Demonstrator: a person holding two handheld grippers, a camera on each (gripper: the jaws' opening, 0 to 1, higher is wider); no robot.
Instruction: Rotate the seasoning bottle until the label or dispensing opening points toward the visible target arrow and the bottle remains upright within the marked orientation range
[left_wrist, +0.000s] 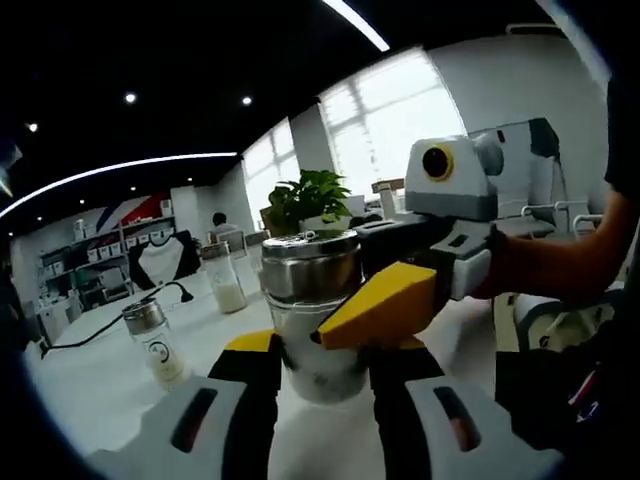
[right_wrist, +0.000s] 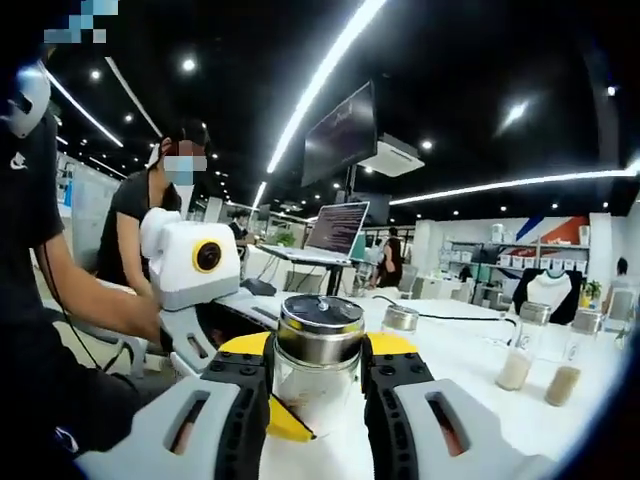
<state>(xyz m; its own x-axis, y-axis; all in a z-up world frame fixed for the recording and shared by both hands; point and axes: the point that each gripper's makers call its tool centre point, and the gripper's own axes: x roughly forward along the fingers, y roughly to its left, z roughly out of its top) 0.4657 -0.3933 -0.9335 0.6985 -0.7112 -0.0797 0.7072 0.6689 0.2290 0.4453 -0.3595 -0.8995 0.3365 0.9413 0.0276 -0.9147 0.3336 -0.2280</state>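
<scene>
- Yellow-tipped pads of both tongs bear on one seasoning bottle: left tongs flank its lower clear body, right tongs flank it just below the metal lid. Both read as clenched on the bottle, from opposite sides.
- Bottle stands upright on the white counter, between the two pairs of tongs. No target arrow or orientation mark is discernible; label and opening direction cannot be told.
- Handling, judged: clear wall looks like glass, so stiff, smooth, likely slippery under pads and breakable if tipped. Little visible content, so probably light; the steel cap carries weight high.
- Best hold, judged: low on the body to steady it, with turning force applied near the shoulder, not on the lid, which may unscrew.
- Pose: tongs roughly level, meeting nose to nose; a person's forearm runs back from the right tongs.
- Beyond: other small shakers well apart on the counter.
</scene>
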